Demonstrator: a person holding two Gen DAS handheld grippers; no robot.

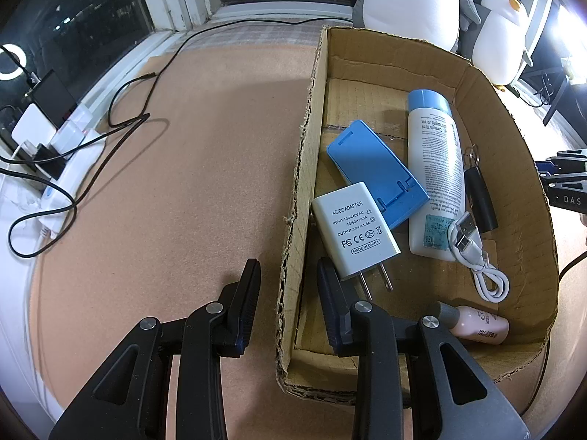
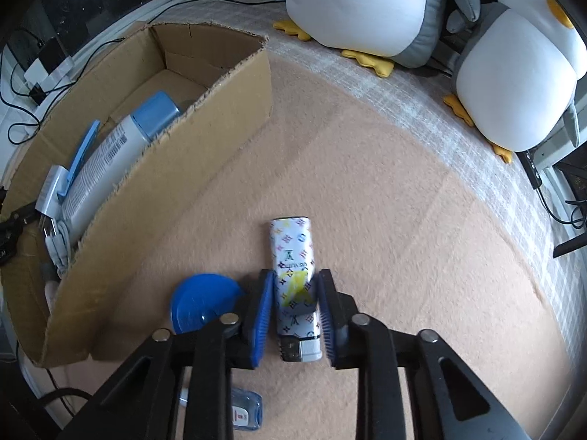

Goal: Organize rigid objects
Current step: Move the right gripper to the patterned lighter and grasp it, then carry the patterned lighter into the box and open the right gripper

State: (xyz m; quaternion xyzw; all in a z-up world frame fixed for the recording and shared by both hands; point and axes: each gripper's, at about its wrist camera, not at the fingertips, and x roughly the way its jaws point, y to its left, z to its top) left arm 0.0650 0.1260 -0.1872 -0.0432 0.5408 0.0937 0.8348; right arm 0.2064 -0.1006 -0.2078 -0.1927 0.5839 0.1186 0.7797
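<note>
Box: cardboard box [image 1: 513, 168] with torn rims, sitting on a peach felt mat [image 1: 183, 183]; in the right wrist view it lies to the left of the right gripper.
Box contents: white power adapter [image 1: 354, 233] near the left wall, blue phone stand [image 1: 378, 172] beside it, white bottle with a blue cap [image 1: 434, 179], black key fob [image 1: 480, 196], coiled white USB cable [image 1: 477, 253], small pink bottle [image 1: 477, 324] in the near right corner.
Left gripper [image 1: 290, 293]: straddles the box's left wall, one finger outside on the mat, the other inside by the adapter's prongs; jaws drawn in on the wall, clamping it.
Right gripper [image 2: 296, 306]: pointed steeply down, blue pads pressed against both sides of a white patterned lighter [image 2: 293, 275] that lies on the mat, metal head towards the camera.
Loose things: blue round lid [image 2: 198, 304] just left of the right gripper, close to the box; small clear bottle [image 2: 245, 412] partly hidden under the gripper frame.
Background: two plush penguins [image 2: 513, 73] at the far edge; power strip with chargers [image 1: 55, 135] by the window.
</note>
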